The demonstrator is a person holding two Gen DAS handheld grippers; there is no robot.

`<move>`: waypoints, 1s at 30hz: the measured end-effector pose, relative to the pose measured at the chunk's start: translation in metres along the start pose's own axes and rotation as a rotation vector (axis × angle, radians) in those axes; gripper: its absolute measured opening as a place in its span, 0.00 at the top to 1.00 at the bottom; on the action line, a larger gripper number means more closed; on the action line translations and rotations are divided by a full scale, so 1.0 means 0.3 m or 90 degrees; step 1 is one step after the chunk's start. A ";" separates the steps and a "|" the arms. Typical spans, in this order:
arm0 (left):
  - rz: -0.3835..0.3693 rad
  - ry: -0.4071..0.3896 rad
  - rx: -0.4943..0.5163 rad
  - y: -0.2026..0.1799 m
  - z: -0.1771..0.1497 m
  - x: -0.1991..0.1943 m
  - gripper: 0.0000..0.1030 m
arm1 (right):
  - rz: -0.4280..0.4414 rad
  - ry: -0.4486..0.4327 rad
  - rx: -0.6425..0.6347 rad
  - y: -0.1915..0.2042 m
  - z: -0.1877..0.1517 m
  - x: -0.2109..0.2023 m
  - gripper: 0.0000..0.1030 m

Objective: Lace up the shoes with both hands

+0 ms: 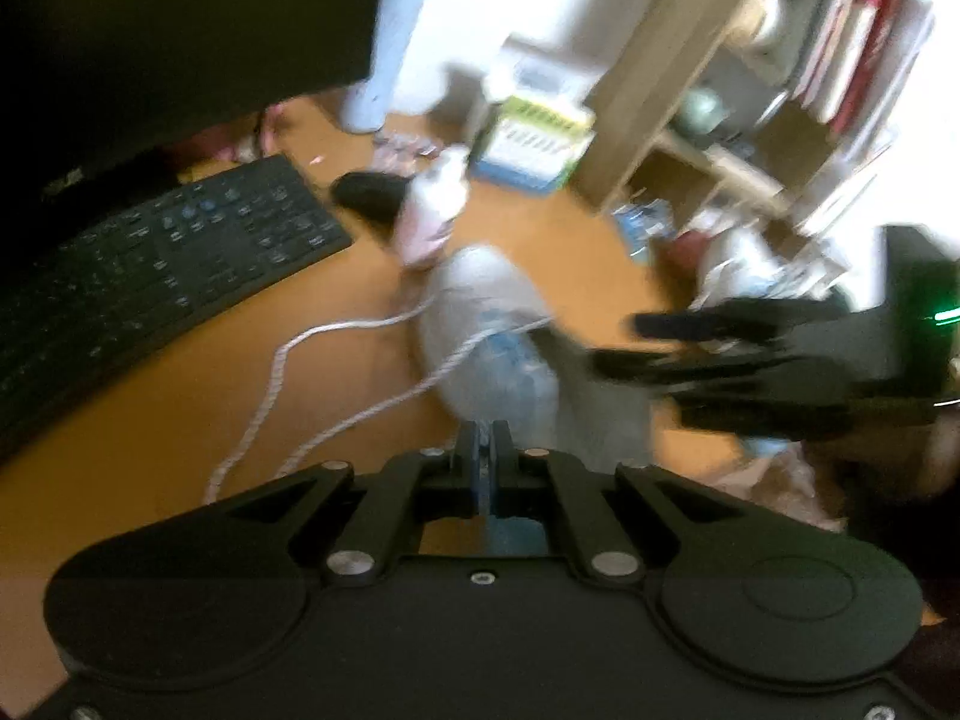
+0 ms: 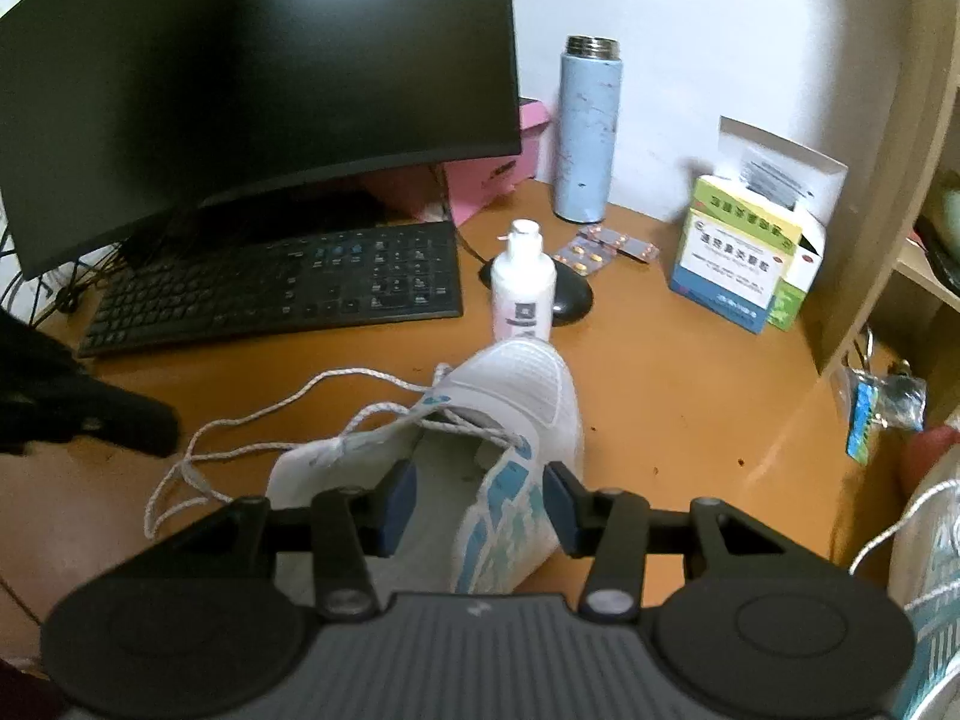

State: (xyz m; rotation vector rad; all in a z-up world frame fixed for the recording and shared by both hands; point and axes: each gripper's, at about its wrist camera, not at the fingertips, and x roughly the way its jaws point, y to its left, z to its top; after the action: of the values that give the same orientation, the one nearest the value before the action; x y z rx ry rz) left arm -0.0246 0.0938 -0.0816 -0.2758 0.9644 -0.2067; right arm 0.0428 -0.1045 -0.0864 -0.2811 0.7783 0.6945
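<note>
A white shoe with light blue side marks [image 2: 510, 420] lies on the wooden desk, toe pointing away; it also shows blurred in the left wrist view [image 1: 486, 324]. Its white lace [image 2: 240, 420] runs loose to the left over the desk, also seen in the left wrist view [image 1: 282, 384]. My right gripper [image 2: 480, 504] is open, its blue pads either side of the shoe's right wall near the heel. My left gripper [image 1: 483, 456] is shut, pads together, with nothing seen between them, just behind the shoe. The right gripper [image 1: 618, 342] appears at the right in the left wrist view.
A black keyboard [image 2: 288, 288] and monitor [image 2: 240, 72] stand at the left. A white bottle [image 2: 522, 282], black mouse [image 2: 570, 300], blue flask [image 2: 585, 132], pill blisters [image 2: 600, 249] and medicine boxes [image 2: 738, 246] lie beyond the shoe. A second shoe [image 2: 924, 570] sits at the right, by shelves [image 2: 888, 180].
</note>
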 end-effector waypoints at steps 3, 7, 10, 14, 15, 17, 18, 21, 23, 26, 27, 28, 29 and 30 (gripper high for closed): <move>-0.017 0.050 0.001 0.021 -0.034 0.083 1.00 | -0.007 0.007 -0.001 0.007 -0.005 0.000 0.53; -0.035 0.048 0.012 0.018 -0.047 0.091 0.55 | -0.012 0.022 0.002 0.022 -0.012 0.007 0.53; -0.048 0.015 -0.003 0.057 -0.012 0.027 0.55 | -0.017 0.027 0.005 0.032 -0.014 0.004 0.53; -0.042 -0.020 -0.020 0.143 0.049 0.003 0.56 | -0.021 0.034 0.015 0.034 -0.015 -0.002 0.53; -0.032 -0.020 -0.023 0.161 0.063 0.023 0.57 | -0.023 0.038 0.021 0.035 -0.016 -0.006 0.53; -0.015 -0.020 -0.028 0.197 0.092 0.064 0.65 | -0.029 0.044 0.025 0.037 -0.018 -0.009 0.53; -0.015 -0.017 -0.024 0.206 0.107 0.096 0.68 | -0.033 0.048 0.025 0.039 -0.019 -0.010 0.53; -0.022 -0.004 0.000 0.234 0.151 0.187 0.77 | -0.047 0.059 0.027 0.045 -0.020 -0.012 0.53; -0.021 0.009 0.040 0.232 0.171 0.241 0.77 | -0.054 0.064 0.029 0.046 -0.020 -0.013 0.53; -0.071 0.044 0.122 0.220 0.186 0.287 0.77 | -0.064 0.072 0.035 0.045 -0.022 -0.014 0.53; -0.096 0.058 0.153 0.213 0.188 0.297 0.77 | -0.067 0.075 0.038 0.044 -0.024 -0.014 0.53; -0.125 0.077 0.192 0.198 0.184 0.300 0.77 | -0.070 0.078 0.041 0.043 -0.026 -0.014 0.53; -0.148 0.095 0.232 0.178 0.174 0.298 0.77 | -0.071 0.080 0.042 0.044 -0.027 -0.014 0.53; -0.170 0.112 0.272 0.159 0.164 0.297 0.77 | -0.073 0.081 0.044 0.043 -0.029 -0.014 0.52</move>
State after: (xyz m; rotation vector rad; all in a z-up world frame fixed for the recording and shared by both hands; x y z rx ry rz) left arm 0.0680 0.1196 -0.1397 0.0097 1.0289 -0.6804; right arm 0.0274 -0.1009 -0.0893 -0.3075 0.8990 0.5449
